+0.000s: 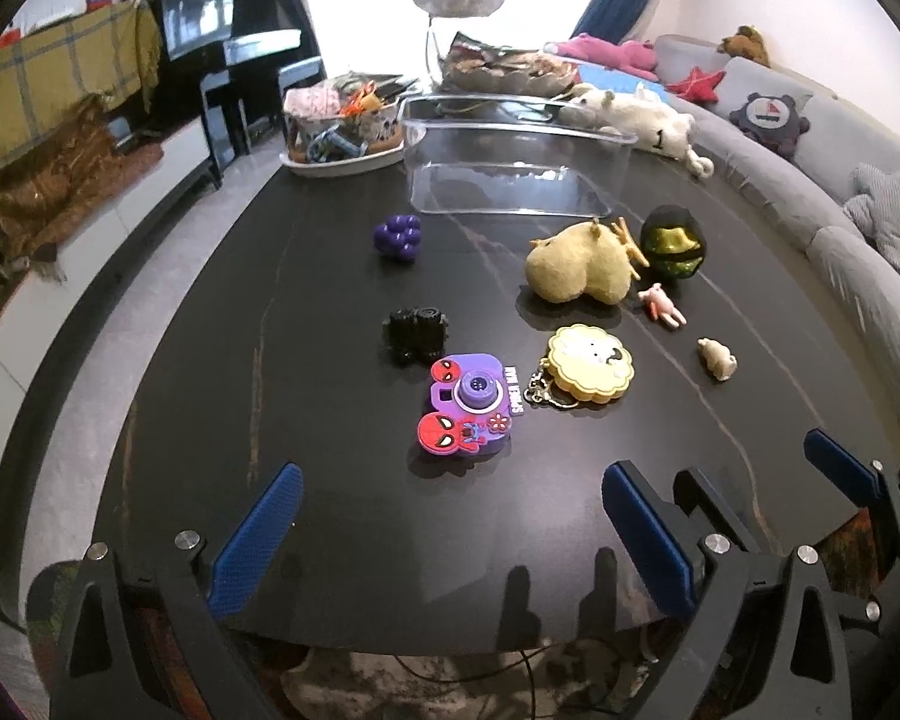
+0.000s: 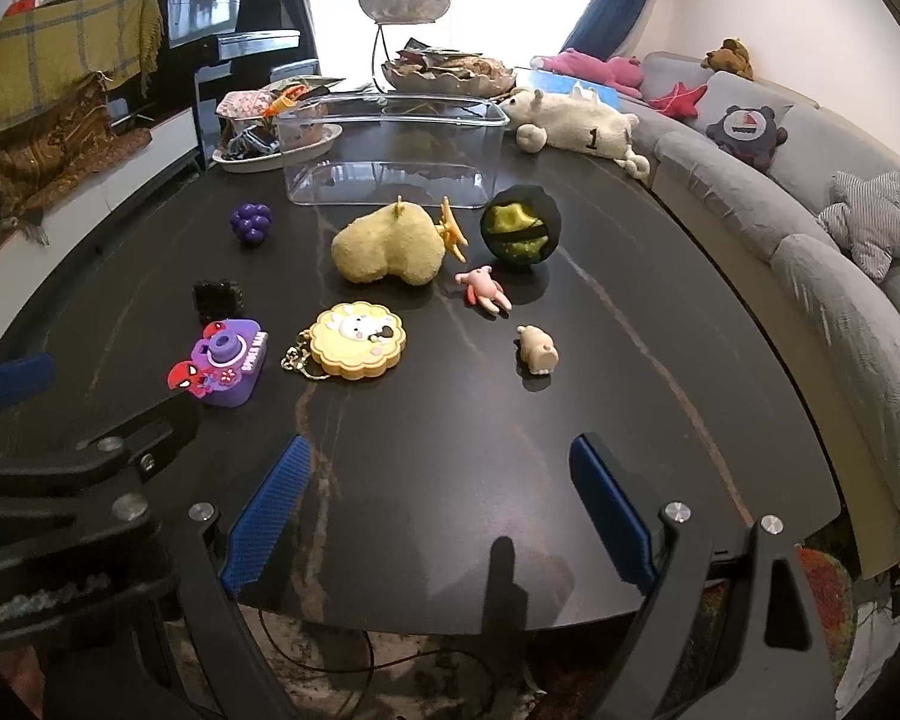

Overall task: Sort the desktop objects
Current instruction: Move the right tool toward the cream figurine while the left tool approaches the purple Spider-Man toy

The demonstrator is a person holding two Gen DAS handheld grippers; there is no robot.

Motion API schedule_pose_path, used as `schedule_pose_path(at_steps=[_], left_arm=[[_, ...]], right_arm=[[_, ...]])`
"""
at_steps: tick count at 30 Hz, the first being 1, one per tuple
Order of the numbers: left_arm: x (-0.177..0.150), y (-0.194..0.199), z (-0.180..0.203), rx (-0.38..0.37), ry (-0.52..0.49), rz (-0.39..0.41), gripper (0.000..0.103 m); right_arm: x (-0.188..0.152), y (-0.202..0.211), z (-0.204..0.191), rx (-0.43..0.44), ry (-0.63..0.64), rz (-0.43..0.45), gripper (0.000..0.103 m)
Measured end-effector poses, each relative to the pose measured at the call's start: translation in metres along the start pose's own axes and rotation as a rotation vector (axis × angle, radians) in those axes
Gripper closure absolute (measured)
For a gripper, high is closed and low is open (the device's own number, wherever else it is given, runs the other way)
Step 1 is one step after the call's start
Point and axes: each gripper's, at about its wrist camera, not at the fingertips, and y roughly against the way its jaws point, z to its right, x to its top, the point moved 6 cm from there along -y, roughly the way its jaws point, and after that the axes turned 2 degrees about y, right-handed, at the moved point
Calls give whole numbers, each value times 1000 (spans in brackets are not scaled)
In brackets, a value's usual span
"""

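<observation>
Both blue-padded grippers, left [image 1: 450, 531] & right [image 2: 441, 504], hover level w/ jaws spread wide, nothing pinched, over near edge of dark marble table [image 2: 450, 450].

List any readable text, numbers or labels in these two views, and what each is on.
"SPIDER MAN": on the side of the purple toy camera; it shows reversed and blurred in the left wrist view.
"1": on the white plush animal at the table's far end.
Embossed lettering on the left tool's body: too blurred to read.
Nothing else legible.
</observation>
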Motion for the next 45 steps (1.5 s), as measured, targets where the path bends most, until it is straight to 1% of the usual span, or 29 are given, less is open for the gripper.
schedule_pose_path(at_steps=[4,5,6,9,15,18,21,25,27,31,33,45], left_arm=[[3,-3,2,5,-3,-11,8],[4,-3,3,4,-5,-12,11],[4,-3,3,4,-7,-11,11],[7,-3,3,10,-14,-8,12],[10,-3,0,21,-10,-2,12],[10,-8,-3,10,4,-20,12],[10,-14,-6,-5,22,-38,12],[9,-23,-5,-9,19,-50,12],[10,-28,-3,1,11,-52,17],[9,-43,0,2,3,-77,19],[8,-49,1,3,4,-92,25],[8,-58,5,-7,6,-85,25]], right_arm=[[4,-1,-3,-1,33,9,17],[5,-1,-3,-1,42,10,18],[6,-2,-3,-1,51,11,18],[10,-3,-2,-4,71,14,19],[12,-6,8,-14,59,5,19],[13,-8,12,-15,58,-2,19],[14,-14,16,9,57,-24,20],[14,-20,22,9,66,-34,25],[13,-23,24,13,69,-40,28],[15,-30,29,56,53,-54,32],[16,-33,29,75,50,-58,34],[23,-49,35,100,32,-63,43]])
